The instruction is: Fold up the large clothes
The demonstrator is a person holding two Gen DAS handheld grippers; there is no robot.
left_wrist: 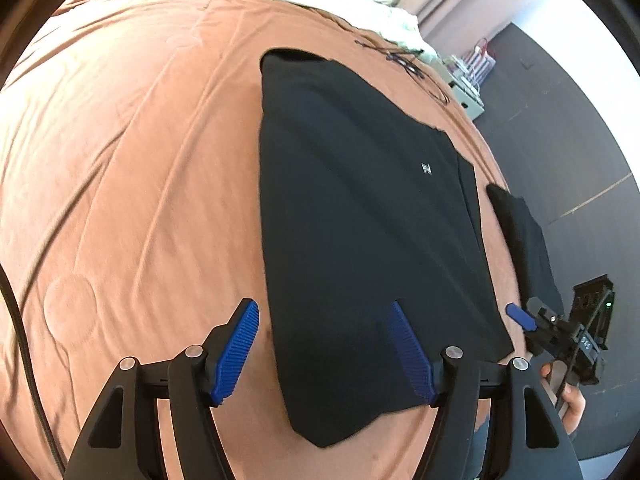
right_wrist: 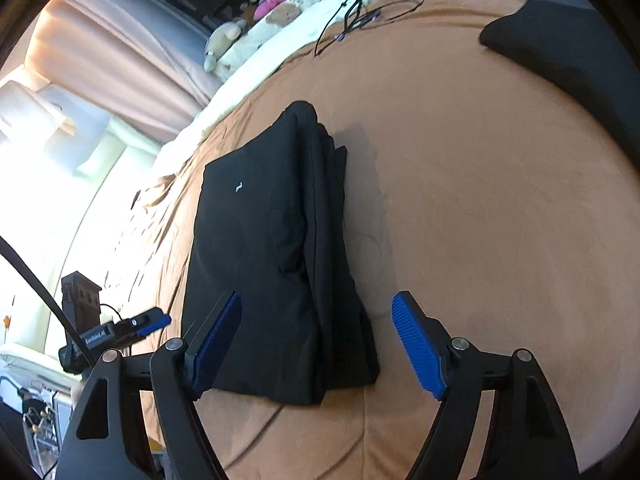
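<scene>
The folded black garment [left_wrist: 360, 220] lies flat on the orange-brown bed cover [left_wrist: 140, 180], as a long rectangle with a small white logo [left_wrist: 426, 169] on its top face; in the right wrist view the same garment [right_wrist: 260, 260] shows several stacked layers along its right edge, and its near end is close to the front edge of the bed.

The left tool [left_wrist: 326, 354] stands open above the near end of the garment; its left blue pad [left_wrist: 236, 354] is over the bare cover just beside the cloth, its right blue pad [left_wrist: 412, 354] is in front of the black cloth, and neither pad presses on it; nothing is held between them.

The right tool [right_wrist: 318, 346] is open too; its left pad [right_wrist: 216, 348] is over the near left part of the garment and its right pad [right_wrist: 420, 346] is over the bare cover to the right of it; the cloth lies below the gap, not gripped.

In the left wrist view the right tool appears at the right edge with one blue fingertip [left_wrist: 520, 317], and a part of the person's hand [left_wrist: 568, 400] holds it; in the right wrist view the left tool shows low at the left.

A second dark cloth [right_wrist: 568, 44] lies on the cover far at the right, well apart from the folded garment; a thin black cable [right_wrist: 360, 16] lies near the far end of the bed, beside a pale blanket [right_wrist: 280, 28]; pink curtains [right_wrist: 120, 60] hang behind.
</scene>
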